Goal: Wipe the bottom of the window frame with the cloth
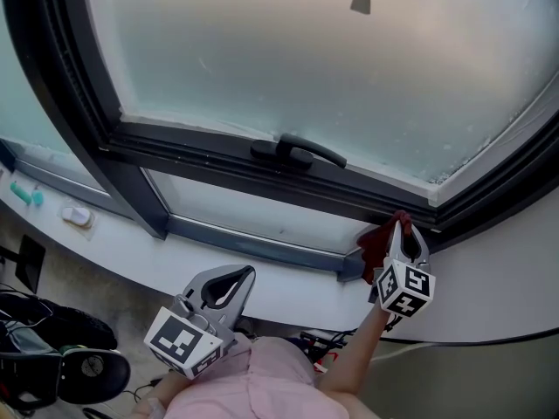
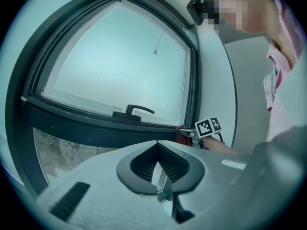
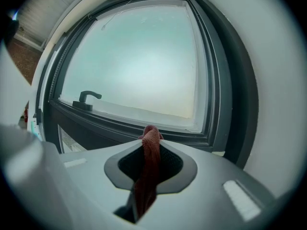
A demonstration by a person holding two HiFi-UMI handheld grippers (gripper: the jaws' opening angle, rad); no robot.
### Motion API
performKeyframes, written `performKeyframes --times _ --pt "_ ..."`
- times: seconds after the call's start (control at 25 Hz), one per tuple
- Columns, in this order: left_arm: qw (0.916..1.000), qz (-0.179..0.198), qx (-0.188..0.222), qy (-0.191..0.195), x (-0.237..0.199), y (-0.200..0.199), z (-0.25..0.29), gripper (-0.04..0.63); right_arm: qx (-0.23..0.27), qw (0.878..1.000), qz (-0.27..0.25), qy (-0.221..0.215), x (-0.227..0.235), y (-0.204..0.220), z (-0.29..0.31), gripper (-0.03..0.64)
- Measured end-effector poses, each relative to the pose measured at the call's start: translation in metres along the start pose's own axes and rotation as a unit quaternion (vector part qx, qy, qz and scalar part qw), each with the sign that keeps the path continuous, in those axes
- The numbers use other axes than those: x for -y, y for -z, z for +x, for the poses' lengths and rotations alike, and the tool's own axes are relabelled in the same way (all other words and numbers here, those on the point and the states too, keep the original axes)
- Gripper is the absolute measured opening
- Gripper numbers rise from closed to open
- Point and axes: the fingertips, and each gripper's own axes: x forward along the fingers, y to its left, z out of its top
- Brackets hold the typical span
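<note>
Where the dark window frame (image 1: 218,160) runs into its lower right corner, the dark red cloth (image 1: 376,243) is bunched against the frame, just under the rail that carries the black handle (image 1: 293,151). The right gripper (image 1: 402,227) has its jaws clamped on this cloth; in the right gripper view the fabric (image 3: 149,164) stands as a narrow fold between the black pads and sticks out a little past their tips, toward the corner of the frosted pane (image 3: 139,56). Its cube (image 1: 404,290) bears black-and-white square markers, the only print that can be made out. The left gripper (image 1: 245,273) is held low and well apart from the cloth, in front of the white sill (image 1: 131,256), its jaws together at the tips with nothing between them; its own marker cube (image 1: 183,342) sits above a pink sleeve (image 1: 262,382). A small teal object (image 1: 24,192) and a small white one (image 1: 77,216) lie at the sill's left end, and black shoes (image 1: 61,356) lie on the floor below.
</note>
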Motion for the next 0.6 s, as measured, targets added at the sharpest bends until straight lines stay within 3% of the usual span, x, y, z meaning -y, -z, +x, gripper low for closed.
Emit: performKeyframes --times 0.6 --pt "0.9999 -0.005 0.004 0.010 0.0077 -0.0018 0.0029 -0.002 -0.001 1.000 -0.002 -0.002 0.0030 0.0001 0.0007 0.050"
